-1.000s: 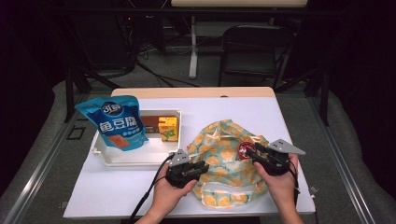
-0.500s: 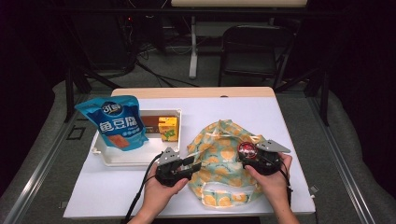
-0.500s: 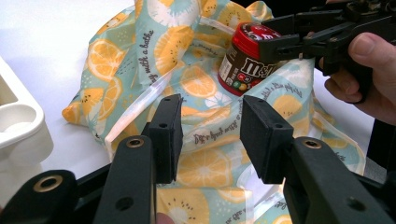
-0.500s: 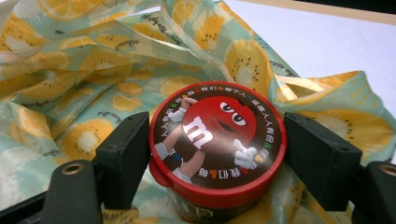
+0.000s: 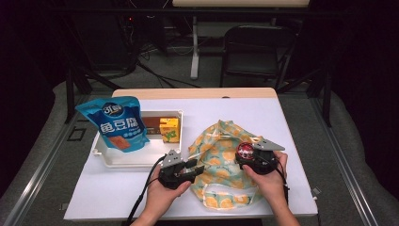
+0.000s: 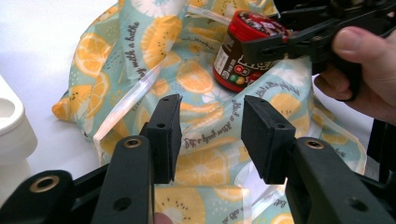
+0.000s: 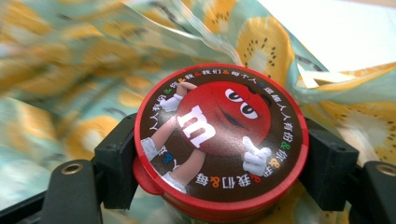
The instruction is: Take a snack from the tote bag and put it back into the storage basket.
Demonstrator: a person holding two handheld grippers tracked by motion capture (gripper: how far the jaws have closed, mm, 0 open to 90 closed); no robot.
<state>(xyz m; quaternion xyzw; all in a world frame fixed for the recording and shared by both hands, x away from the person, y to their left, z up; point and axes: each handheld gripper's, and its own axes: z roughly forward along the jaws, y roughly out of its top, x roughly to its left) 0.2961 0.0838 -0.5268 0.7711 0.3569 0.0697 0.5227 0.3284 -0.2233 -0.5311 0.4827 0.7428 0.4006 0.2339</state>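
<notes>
White table (image 5: 291, 141), fruit-print bag (image 5: 221, 160) lying on it. My right claw (image 5: 245, 153) grips candy jar (image 7: 219, 140) over bag; left claw (image 6: 210, 135) just opened, nothing between its jaws.

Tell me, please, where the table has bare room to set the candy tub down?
Bare table lies right of the fruit-print bag, and at the front-left corner before the white tray. The tray, holding a blue pouch and yellow carton, is crowded.

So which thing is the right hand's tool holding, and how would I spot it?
Look at the orange-print cloth bag on the white table. Above its right side, the right gripper clamps a small candy tub. Its round red lid with a cartoon figure stands out.
</notes>
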